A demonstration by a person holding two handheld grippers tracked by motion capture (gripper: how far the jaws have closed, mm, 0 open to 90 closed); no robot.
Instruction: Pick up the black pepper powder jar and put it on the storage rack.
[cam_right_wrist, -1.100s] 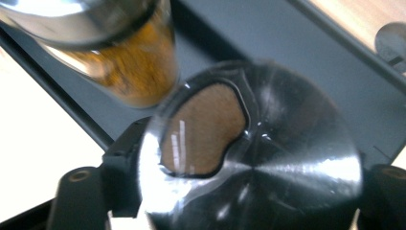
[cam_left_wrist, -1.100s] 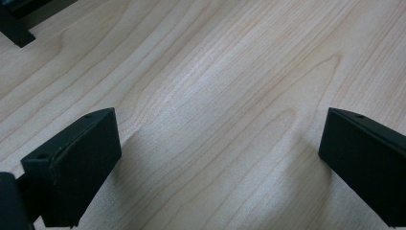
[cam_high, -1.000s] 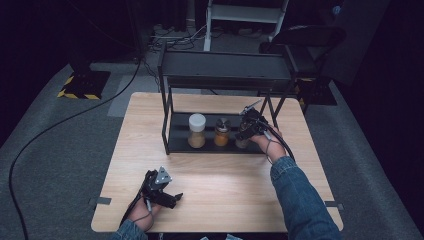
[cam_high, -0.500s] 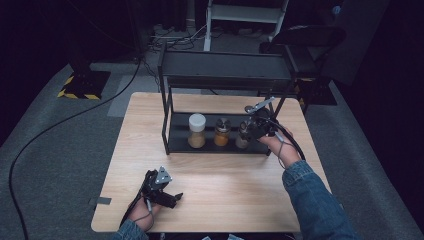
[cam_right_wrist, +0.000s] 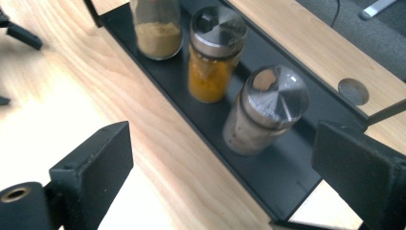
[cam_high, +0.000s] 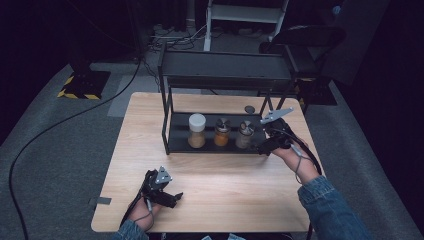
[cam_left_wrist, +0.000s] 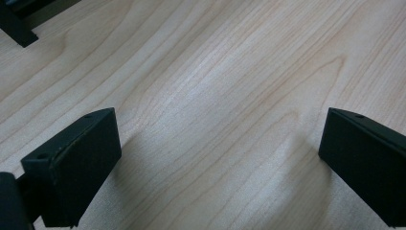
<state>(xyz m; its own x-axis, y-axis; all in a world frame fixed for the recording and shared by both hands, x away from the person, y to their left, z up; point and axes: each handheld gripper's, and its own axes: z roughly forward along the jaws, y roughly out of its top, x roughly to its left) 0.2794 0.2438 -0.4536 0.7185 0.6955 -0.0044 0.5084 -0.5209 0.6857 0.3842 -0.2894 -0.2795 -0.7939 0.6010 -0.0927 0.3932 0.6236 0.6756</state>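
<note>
A black two-tier rack [cam_high: 225,70] stands at the back of the wooden table [cam_high: 240,190]. Its lower shelf [cam_right_wrist: 201,120] holds three spice jars in a row: a white-lidded tan one [cam_high: 197,130], an orange one [cam_high: 222,132] with a metal lid, and a pale brown one [cam_high: 245,134] with a metal lid. My right gripper [cam_high: 263,145] hovers open just right of the shelf's right end. In the right gripper view the pale brown jar [cam_right_wrist: 268,112] lies ahead of the wide-apart jaws of the right gripper [cam_right_wrist: 225,163], untouched. My left gripper [cam_high: 172,196] rests open near the table's front left, over bare wood [cam_left_wrist: 220,148].
A round hole [cam_high: 249,109] sits in the tabletop behind the rack's right end. A rack foot [cam_left_wrist: 16,28] shows at the top left of the left gripper view. Cables and a dark chair [cam_high: 310,37] lie on the floor beyond the table.
My right gripper has drawn back to the right and toward the person, away from the pale brown jar, which stays upright on the shelf. The left gripper has not moved.
</note>
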